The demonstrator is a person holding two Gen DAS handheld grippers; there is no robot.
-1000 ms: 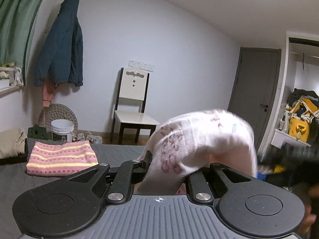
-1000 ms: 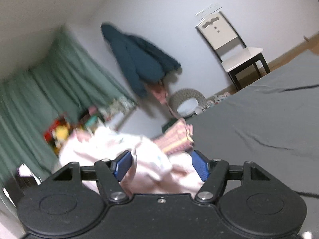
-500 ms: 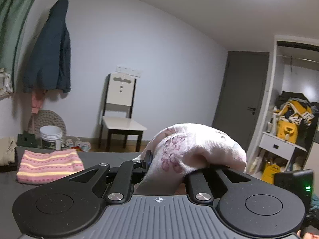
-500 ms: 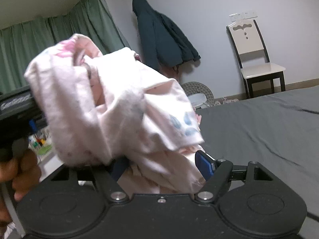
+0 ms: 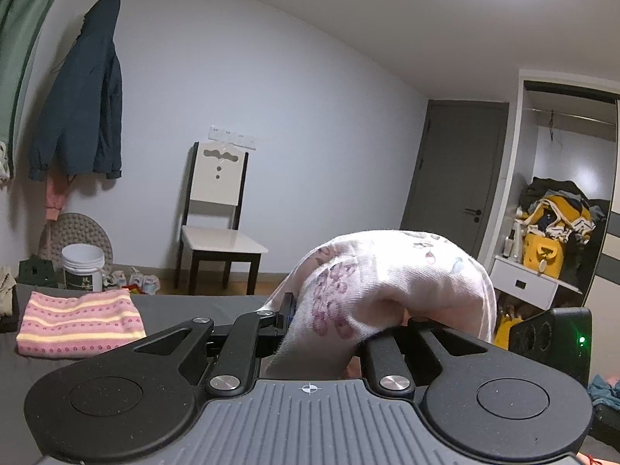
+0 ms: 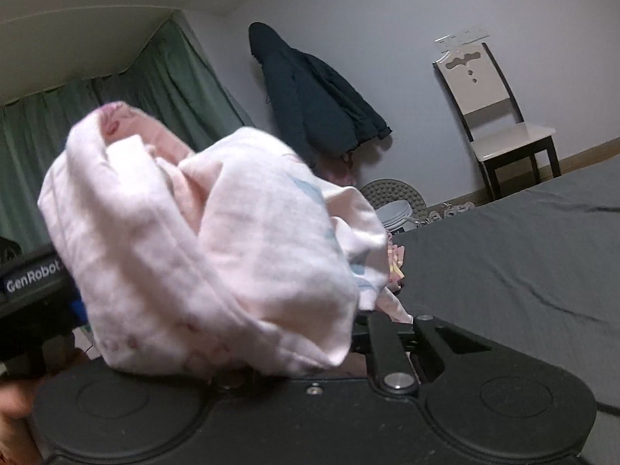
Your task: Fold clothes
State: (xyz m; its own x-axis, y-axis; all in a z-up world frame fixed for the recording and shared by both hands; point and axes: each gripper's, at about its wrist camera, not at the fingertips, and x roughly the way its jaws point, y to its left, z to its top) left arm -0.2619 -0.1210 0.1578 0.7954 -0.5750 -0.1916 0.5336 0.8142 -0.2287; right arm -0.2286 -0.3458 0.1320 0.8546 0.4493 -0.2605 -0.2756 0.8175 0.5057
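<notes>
Each camera sits low behind its claw, with bunched pale pink printed cloth (image 5: 387, 290) close against the lens. Both face the white-backed dark-legged chair (image 5: 217, 224) and hanging navy jacket (image 6: 314, 104), the right view tilted.

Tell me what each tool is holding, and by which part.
Both grip the pale pink printed garment, lifted off the bed: left tool and right tool each pinch a bunched fold; the exact part cannot be told.

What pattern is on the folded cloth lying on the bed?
The folded cloth has pink and pale yellow stripes with small dots, seen best in the left wrist view.
</notes>
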